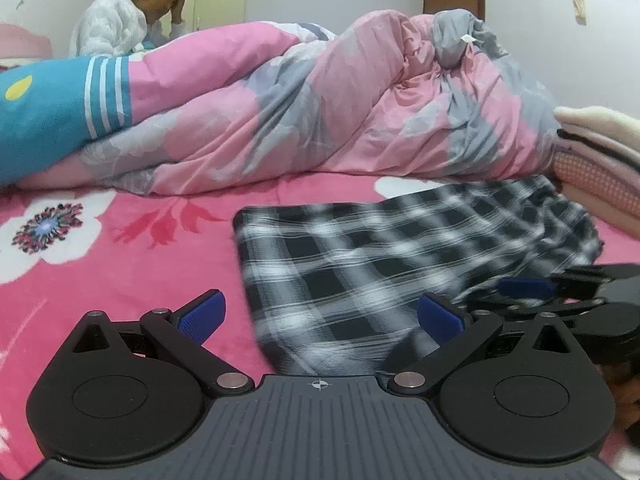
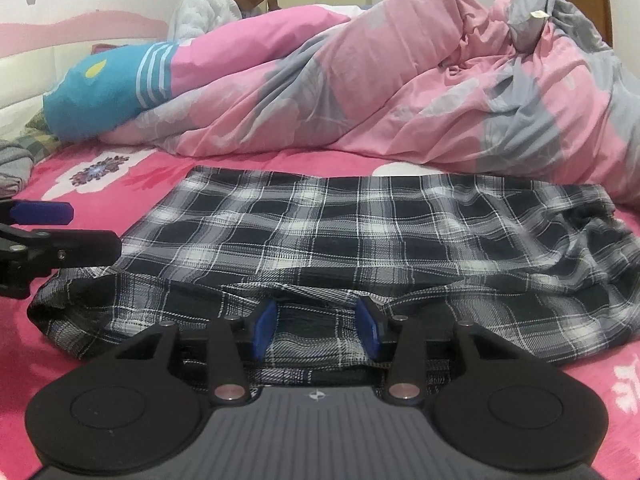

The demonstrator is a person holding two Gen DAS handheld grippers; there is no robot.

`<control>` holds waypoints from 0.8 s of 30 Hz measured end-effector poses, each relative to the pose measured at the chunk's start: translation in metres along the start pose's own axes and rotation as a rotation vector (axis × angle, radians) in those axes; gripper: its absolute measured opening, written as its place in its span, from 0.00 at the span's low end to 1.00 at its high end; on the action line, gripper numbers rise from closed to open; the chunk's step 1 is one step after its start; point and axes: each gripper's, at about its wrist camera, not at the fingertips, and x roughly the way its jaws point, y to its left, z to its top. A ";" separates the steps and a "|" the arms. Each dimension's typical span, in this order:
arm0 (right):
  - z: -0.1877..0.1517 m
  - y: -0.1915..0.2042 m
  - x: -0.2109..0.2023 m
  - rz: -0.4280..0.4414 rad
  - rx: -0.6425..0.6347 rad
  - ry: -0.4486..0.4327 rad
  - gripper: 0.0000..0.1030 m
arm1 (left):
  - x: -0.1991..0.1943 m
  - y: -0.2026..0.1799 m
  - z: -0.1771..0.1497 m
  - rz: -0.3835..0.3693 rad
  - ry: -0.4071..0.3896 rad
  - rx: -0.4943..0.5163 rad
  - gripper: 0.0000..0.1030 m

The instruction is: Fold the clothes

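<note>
Both spread: left gripper (image 1: 320, 314) and right gripper (image 2: 316, 330) over the plaid garment (image 2: 340, 228).

A black-and-white plaid garment (image 2: 340, 232) lies flat on the pink flowered bed sheet (image 2: 120, 184). The right gripper (image 2: 316, 330) rests on its near edge — blue fingers (image 2: 264, 330) parted, cloth between them. The left gripper (image 2: 44, 232) reaches in from the left; behind, a rumpled pink-and-grey quilt (image 2: 400, 92).
</note>
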 end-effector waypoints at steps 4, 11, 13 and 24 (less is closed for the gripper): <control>0.000 -0.002 0.000 0.008 0.012 -0.002 0.46 | -0.001 -0.001 -0.004 0.033 0.045 -0.076 1.00; -0.001 0.000 0.000 0.003 0.010 0.000 0.46 | -0.013 0.008 -0.013 0.091 0.114 -0.215 1.00; -0.001 0.000 0.000 0.002 0.010 0.000 0.46 | -0.016 0.012 -0.012 0.107 0.131 -0.230 1.00; 0.009 0.004 -0.020 0.033 0.004 -0.033 0.47 | -0.025 0.033 -0.006 0.216 0.296 -0.316 1.00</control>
